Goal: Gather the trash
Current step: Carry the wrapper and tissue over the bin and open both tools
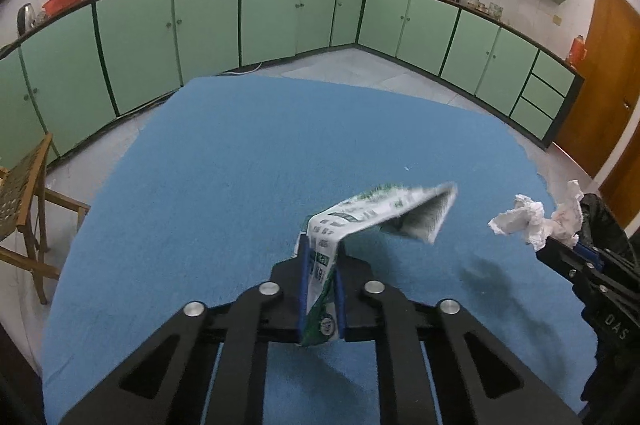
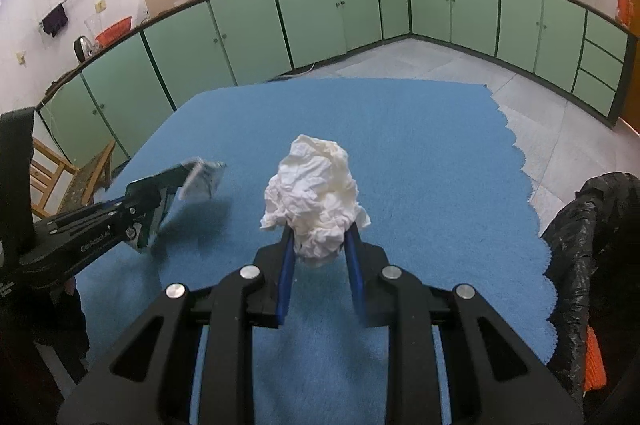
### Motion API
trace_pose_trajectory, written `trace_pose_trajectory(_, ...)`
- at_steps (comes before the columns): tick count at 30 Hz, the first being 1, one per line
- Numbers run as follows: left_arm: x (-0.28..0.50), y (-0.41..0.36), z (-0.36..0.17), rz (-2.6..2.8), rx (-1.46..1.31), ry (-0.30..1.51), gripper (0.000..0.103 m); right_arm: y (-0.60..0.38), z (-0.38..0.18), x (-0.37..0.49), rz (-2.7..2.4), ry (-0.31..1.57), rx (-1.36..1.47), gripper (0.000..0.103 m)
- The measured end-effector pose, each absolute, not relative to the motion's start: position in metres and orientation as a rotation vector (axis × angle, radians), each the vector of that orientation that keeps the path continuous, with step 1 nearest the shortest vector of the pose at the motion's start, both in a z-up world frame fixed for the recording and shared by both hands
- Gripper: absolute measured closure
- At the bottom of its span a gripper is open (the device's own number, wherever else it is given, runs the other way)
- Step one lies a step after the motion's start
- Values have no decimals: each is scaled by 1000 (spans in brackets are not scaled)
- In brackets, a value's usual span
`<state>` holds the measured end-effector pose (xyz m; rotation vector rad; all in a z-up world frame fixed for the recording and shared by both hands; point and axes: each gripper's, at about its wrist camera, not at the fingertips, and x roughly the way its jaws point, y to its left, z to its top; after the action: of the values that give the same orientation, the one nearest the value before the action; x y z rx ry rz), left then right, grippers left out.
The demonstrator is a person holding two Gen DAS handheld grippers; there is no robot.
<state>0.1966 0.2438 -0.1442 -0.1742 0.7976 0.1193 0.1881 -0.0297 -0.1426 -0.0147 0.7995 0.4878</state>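
Note:
A flattened green-and-white carton hangs above the blue table cloth, pinched between the blue pads of my left gripper, which is shut on it. The carton's free end bends away to the right. In the right wrist view the same carton shows at the left, held in the left gripper. My right gripper is shut on a crumpled white tissue wad, lifted off the cloth. From the left wrist view that tissue sits at the right edge in the right gripper.
A black trash bag stands at the table's right side, beyond the cloth's scalloped edge. A wooden chair is on the left. Green kitchen cabinets run along the far walls, and a brown door is at the right.

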Motion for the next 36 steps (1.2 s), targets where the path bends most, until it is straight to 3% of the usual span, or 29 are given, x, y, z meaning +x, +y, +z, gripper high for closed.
trace_pose_trajectory(23,168,199,-90,42,-157,702,94,-76,-82,149,468,671,27,80)
trace_pose_trajectory(36,168,124,-61,-87,-106,651,94,-151,-60,121,361,614,60,80)
